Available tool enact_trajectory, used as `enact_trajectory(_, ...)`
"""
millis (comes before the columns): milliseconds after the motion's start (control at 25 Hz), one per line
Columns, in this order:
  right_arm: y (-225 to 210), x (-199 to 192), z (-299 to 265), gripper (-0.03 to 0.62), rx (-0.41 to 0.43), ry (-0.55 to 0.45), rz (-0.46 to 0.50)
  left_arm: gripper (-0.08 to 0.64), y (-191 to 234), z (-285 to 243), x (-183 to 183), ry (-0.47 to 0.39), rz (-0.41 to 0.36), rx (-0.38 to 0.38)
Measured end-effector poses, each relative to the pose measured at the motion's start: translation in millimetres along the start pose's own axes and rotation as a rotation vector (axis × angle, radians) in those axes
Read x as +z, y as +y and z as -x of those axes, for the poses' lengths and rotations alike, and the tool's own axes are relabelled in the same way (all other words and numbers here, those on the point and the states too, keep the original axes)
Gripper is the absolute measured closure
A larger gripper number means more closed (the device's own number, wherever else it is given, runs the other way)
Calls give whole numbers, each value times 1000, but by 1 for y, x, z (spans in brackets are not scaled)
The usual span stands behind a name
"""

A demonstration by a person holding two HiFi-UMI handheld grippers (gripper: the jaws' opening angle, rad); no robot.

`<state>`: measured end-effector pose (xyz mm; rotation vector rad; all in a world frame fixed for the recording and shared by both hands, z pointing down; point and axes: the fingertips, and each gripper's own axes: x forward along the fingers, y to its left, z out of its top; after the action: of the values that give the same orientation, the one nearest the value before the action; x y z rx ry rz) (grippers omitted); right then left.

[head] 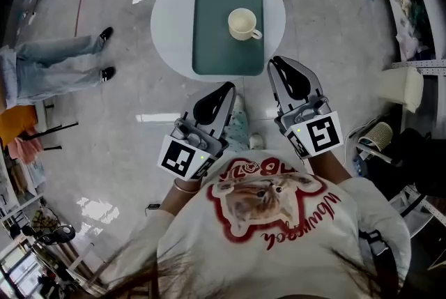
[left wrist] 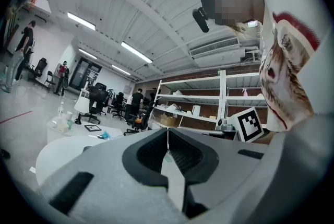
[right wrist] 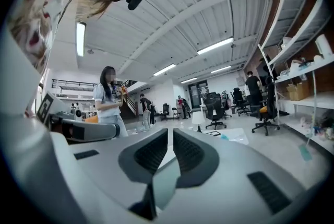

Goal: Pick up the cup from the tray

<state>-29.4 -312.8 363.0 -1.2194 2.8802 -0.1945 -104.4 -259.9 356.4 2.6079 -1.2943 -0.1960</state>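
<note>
A: Cup?
B: Cup point(head: 243, 24) stands upright on the tray point(head: 212, 47), about 1 o'clock from tray centre, handle toward 4 o'clock. Tray sits on a round white counter point(head: 171, 19).
A: Left gripper?
B: Left gripper point(head: 230, 87) point(left wrist: 168, 131) is at 6 o'clock of the counter, just off its edge, well apart from the cup. Jaws together, tips touching, nothing held.
A: Right?
B: Right gripper point(head: 273, 60) point(right wrist: 170, 133) is at 5 o'clock of the tray, tips over the counter's edge, near the tray corner, not touching the cup. Jaws barely apart, thin slit, nothing between them.
</note>
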Motion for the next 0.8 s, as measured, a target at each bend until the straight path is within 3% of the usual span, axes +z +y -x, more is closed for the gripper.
enact_trajectory(200, -12, -24, -28, 545, -25, 29, -17, 541, 30, -14, -4, 12, 48, 3)
enact_trajectory(440, -29, -28, -41, 545, -57, 32, -3, 541, 58, -29, -5, 14, 44, -17)
enact_trajectory(800, -54, -50, -44, 544, -101, 75, 44, 541, 60, -60, -9, 13, 25, -46)
